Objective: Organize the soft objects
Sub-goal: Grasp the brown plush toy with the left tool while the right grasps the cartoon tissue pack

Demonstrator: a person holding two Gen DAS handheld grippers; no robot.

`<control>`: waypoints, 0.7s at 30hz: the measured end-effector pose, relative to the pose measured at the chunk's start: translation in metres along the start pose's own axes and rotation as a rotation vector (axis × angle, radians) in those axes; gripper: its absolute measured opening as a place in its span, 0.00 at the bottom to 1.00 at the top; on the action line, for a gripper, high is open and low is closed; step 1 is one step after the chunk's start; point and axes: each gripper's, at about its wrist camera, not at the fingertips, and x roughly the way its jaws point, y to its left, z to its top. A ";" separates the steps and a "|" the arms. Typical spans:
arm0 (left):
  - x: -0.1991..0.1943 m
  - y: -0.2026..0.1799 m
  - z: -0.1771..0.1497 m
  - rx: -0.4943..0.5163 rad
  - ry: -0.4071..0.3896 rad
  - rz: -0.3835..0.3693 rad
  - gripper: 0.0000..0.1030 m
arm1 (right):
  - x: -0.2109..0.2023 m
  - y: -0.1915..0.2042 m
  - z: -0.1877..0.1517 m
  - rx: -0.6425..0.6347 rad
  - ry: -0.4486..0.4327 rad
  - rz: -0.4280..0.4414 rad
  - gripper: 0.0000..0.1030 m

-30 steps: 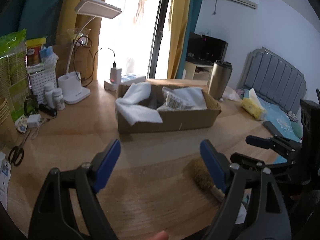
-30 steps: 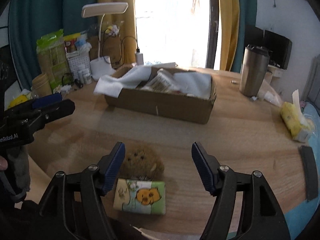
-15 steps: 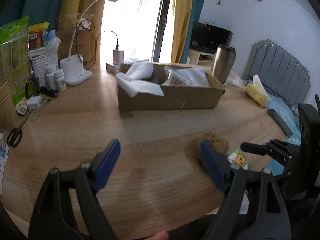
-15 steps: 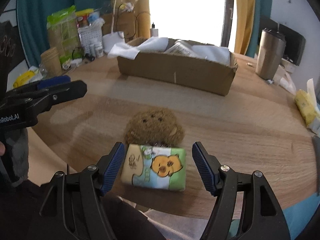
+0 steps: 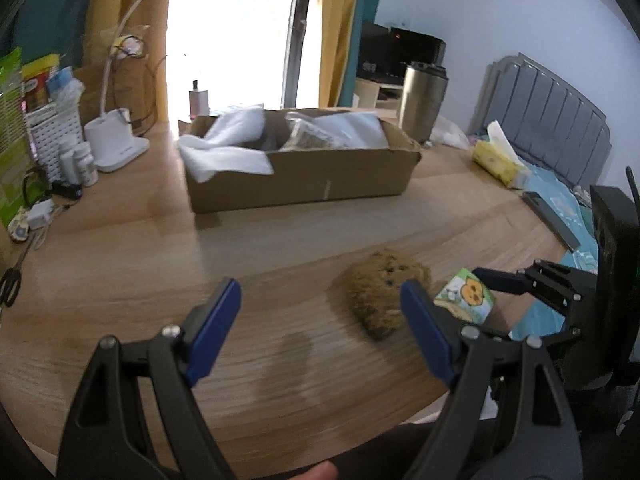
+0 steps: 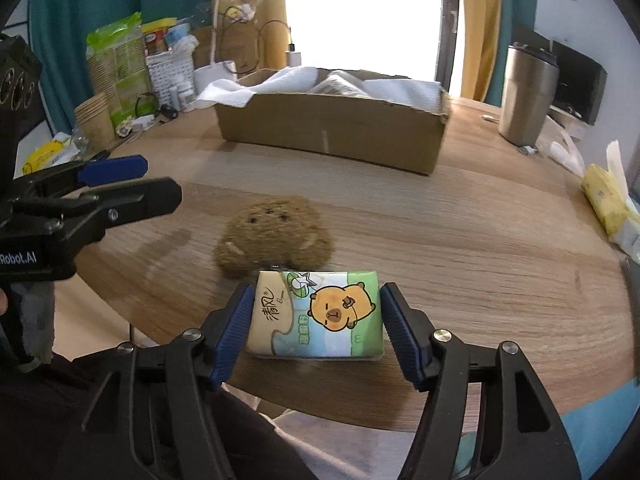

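Note:
A green tissue pack with a cartoon capybara (image 6: 320,314) lies on the wooden table (image 6: 460,232) near its front edge. My right gripper (image 6: 318,324) is open, its jaws on either side of the pack, with small gaps. A brown plush toy (image 6: 272,232) lies just behind the pack. In the left wrist view the plush toy (image 5: 380,294) and the pack (image 5: 466,294) sit to the right. My left gripper (image 5: 320,332) is open and empty above bare table, left of the toy. A cardboard box (image 6: 336,124) holding white cloths stands further back.
A steel tumbler (image 6: 526,96) stands at the back right and a yellow tissue pack (image 6: 604,200) at the right edge. A desk lamp (image 5: 116,136), white basket, bottles, paper cups (image 6: 96,124) and scissors (image 5: 10,280) crowd the left side.
My right gripper has moved forward and down so its jaws now flank the tissue pack. My left gripper has drifted toward the plush toy, and remains open.

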 end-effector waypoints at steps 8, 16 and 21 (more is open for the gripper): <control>0.023 -0.030 0.009 0.081 0.041 -0.013 0.81 | -0.004 -0.036 -0.003 0.058 -0.025 -0.039 0.65; 0.048 -0.051 0.014 0.144 0.095 -0.002 0.81 | 0.000 -0.069 0.001 0.103 -0.039 -0.059 0.66; 0.062 -0.054 0.014 0.170 0.135 0.010 0.81 | 0.003 -0.084 0.006 0.122 -0.044 -0.072 0.66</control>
